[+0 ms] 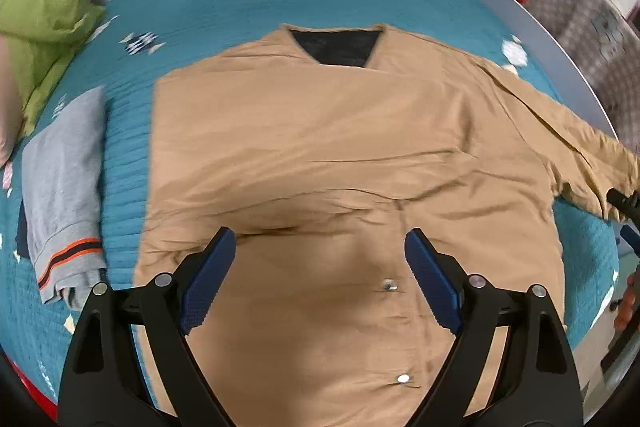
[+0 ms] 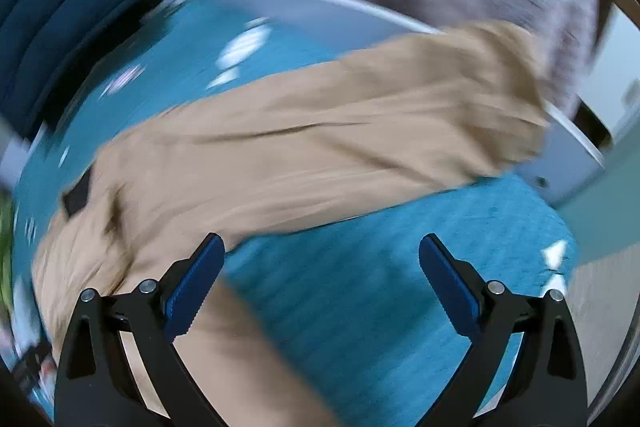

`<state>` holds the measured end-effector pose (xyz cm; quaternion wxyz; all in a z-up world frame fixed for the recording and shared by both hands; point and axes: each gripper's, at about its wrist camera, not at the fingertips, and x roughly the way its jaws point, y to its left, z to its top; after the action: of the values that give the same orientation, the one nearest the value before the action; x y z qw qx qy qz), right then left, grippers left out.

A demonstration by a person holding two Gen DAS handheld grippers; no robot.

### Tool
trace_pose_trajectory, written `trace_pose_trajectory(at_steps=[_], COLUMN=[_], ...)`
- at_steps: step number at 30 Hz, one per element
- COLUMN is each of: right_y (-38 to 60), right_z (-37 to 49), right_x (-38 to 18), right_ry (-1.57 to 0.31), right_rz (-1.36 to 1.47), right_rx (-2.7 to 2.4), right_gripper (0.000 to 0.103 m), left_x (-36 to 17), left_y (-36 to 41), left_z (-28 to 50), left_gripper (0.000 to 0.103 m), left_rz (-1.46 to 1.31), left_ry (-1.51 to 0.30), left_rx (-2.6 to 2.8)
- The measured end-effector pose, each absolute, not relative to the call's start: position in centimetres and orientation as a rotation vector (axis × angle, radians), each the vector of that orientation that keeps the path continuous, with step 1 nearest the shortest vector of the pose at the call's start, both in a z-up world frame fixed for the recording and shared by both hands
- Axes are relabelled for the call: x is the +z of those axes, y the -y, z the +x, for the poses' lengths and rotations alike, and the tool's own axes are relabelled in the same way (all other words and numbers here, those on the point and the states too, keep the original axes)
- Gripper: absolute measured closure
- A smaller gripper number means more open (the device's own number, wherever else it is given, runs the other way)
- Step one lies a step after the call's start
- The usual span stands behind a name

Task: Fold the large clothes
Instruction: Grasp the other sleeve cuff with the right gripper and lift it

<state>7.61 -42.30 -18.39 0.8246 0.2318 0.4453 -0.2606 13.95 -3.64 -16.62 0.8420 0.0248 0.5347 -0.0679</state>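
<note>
A: Tan jacket (image 1: pixel 320 155) — where do we see it?
B: Flat on the teal bed (image 1: pixel 208 23), beside the grey top (image 1: pixel 60 179). Both our grippers (image 1: pixel 320 247) (image 2: pixel 322 247) hover above it, jaws wide, empty.

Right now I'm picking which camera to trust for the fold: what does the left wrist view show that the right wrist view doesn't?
Only the left wrist view: the tan jacket's neckline, snap buttons, and a folded grey garment beside it. Only the right wrist view: the outstretched sleeve's far end, reaching the bed edge, though blurred. Both: the jacket on the teal bedspread, each view's own gripper, left gripper and right gripper, open and empty.
</note>
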Motion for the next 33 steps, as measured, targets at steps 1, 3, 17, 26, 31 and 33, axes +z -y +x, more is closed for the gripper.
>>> trace_pose_trajectory(at_steps=[1, 3, 17, 26, 31, 33], right_y=[43.6, 46.2, 54.0, 50.9, 48.3, 46.9], right_z=[7.0, 6.2, 7.7, 8.7, 9.3, 9.5], right_x=[-18.6, -19.0, -21.5, -12.9, -8.7, -7.6], right_ry=[-0.932, -0.9, -0.742, -0.565, -0.523, -0.523], right_rz=[0.503, 0.473, 0.617, 0.52, 0.457, 0.456], right_rx=[-0.6, -0.702, -0.68, -0.548, -0.455, -0.388], right_gripper=[0.009, 0.009, 0.083, 0.087, 0.087, 0.087], left_x=[-16.7, -16.8, -17.1, -19.1, -25.5, -27.0], left_y=[4.4, 5.7, 15.1, 22.5, 26.9, 27.5], left_z=[14.0, 14.2, 19.0, 23.8, 25.6, 25.5], left_gripper=[0.016, 0.016, 0.045, 0.077, 0.085, 0.086], left_rz=[0.056, 0.059, 0.064, -0.009, 0.015, 0.018], left_ry=[-1.131, -1.13, -1.087, -1.112, -1.243, -1.179], left_rx=[-0.156, -0.183, -0.372, -0.543, -0.525, -0.506])
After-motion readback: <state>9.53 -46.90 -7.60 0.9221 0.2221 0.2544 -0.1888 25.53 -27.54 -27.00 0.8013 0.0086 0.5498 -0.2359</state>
